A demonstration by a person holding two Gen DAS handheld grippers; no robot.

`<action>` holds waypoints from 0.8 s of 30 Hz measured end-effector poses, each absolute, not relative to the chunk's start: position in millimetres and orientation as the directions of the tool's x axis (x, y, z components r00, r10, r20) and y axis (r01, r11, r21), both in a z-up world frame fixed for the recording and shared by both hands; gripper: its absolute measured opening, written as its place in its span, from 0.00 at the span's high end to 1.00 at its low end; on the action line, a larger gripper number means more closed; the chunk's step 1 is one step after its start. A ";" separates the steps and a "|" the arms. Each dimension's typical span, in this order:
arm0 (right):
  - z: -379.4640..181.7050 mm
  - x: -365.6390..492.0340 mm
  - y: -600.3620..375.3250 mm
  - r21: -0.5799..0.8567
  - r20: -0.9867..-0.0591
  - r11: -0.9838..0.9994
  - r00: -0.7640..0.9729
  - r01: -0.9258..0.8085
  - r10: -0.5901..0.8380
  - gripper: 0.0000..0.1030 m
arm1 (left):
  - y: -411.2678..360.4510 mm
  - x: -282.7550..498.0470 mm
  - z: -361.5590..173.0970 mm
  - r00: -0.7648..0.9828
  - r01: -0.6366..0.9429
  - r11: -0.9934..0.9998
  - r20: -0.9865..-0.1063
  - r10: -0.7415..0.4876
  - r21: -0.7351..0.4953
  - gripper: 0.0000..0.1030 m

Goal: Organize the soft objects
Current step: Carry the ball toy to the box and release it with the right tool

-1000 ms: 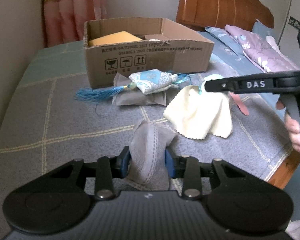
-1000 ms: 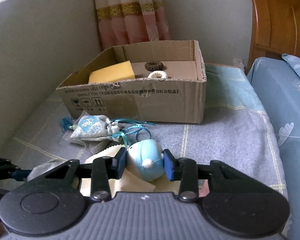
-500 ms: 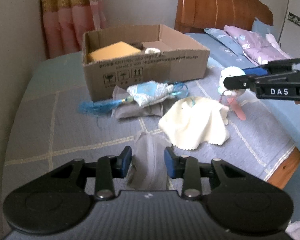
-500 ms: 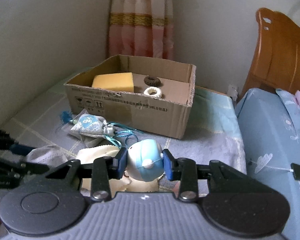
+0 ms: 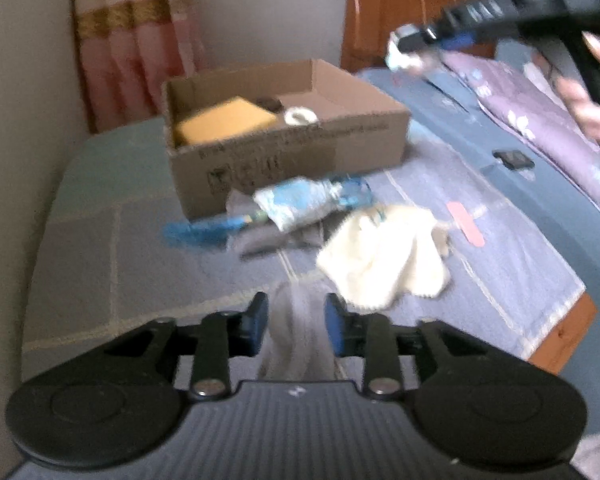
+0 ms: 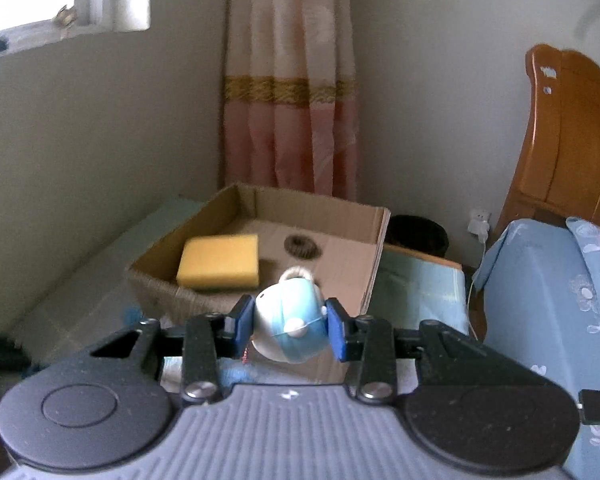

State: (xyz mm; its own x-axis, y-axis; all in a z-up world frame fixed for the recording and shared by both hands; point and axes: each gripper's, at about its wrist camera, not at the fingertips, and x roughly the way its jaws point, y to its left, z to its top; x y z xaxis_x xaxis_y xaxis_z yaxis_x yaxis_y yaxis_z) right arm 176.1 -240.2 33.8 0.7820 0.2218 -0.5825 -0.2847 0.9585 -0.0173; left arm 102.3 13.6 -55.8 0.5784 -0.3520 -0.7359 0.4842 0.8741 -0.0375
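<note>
The right gripper (image 6: pixel 290 330) has its jaws clamped on a blue-and-white plush toy (image 6: pixel 290 332), held up before the cardboard box (image 6: pixel 374 256). The left gripper (image 5: pixel 296 330), jaws opening, straddles a grey cloth (image 5: pixel 296 336) on the bed (image 5: pixel 112 248), its pads apart from the cloth.

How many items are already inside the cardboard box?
3. A yellow sponge at the left, a dark ring on the floor behind it, and a white ring nearer the front wall. The front wall may hide more.
</note>
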 end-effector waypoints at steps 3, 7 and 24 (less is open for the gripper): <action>35.2 187.3 -240.0 -0.023 -0.580 0.959 0.785 -0.281 0.216 0.58 | 11.8 102.2 -65.5 0.573 0.503 0.864 -0.743 -0.346 -0.015 0.43; 34.6 191.0 -237.9 -0.025 -0.585 0.955 0.779 -0.294 0.224 0.58 | 12.4 113.7 -77.8 0.536 0.521 0.852 -0.757 -0.374 -0.052 0.43; 29.7 241.9 -241.3 0.025 -0.631 0.954 0.736 -0.297 0.246 0.57 | 15.4 132.3 -62.6 0.569 0.487 0.870 -0.728 -0.381 -0.075 0.73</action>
State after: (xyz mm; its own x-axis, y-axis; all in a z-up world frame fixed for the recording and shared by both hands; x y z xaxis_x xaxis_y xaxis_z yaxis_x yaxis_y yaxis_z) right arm 241.9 -241.3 29.7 0.7359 0.2462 -0.6307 -0.2974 0.9544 0.0254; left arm 132.3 15.4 -62.6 0.5695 -0.3815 -0.7281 0.4869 0.8702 -0.0751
